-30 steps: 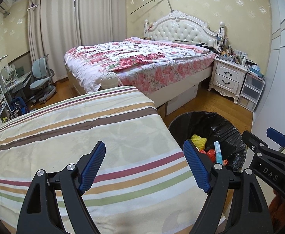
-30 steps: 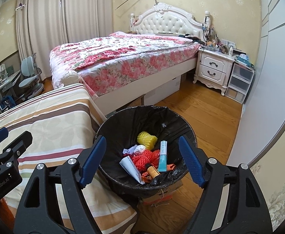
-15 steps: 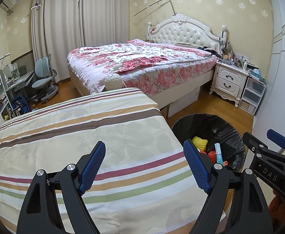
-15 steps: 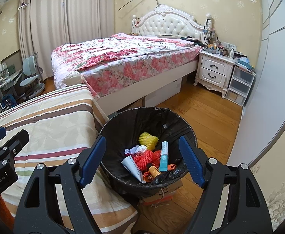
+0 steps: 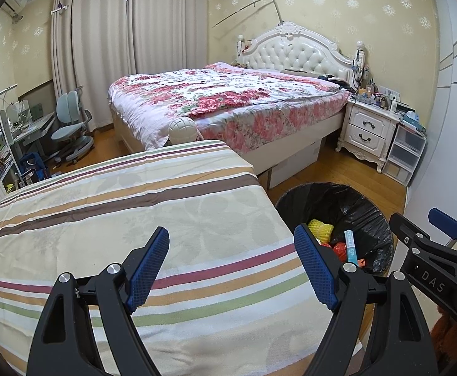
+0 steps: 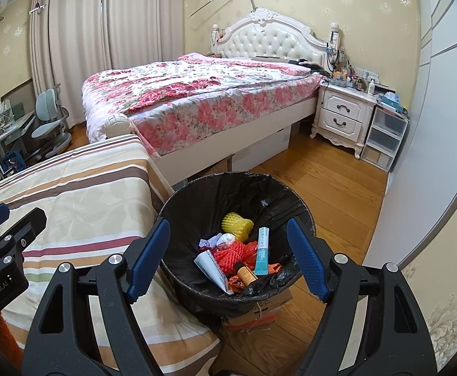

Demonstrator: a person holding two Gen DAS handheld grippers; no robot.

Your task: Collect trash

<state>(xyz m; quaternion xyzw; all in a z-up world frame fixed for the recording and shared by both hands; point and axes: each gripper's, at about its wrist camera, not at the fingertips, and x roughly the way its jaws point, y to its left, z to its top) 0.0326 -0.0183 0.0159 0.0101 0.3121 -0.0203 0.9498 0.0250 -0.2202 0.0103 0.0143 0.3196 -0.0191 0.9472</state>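
Left gripper (image 5: 231,266): jaws held apart, nothing gripped, above striped cover (image 5: 119,219).
Right gripper (image 6: 228,258): jaws held apart, nothing gripped, above trash bin (image 6: 197,194).

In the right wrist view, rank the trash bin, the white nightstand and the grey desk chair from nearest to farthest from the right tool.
1. Trash bin: directly below and ahead of the open right tool.
2. White nightstand: far right, beside the floral bed's headboard.
3. Grey desk chair: far left, by the curtains; not clearly farther than the nightstand.
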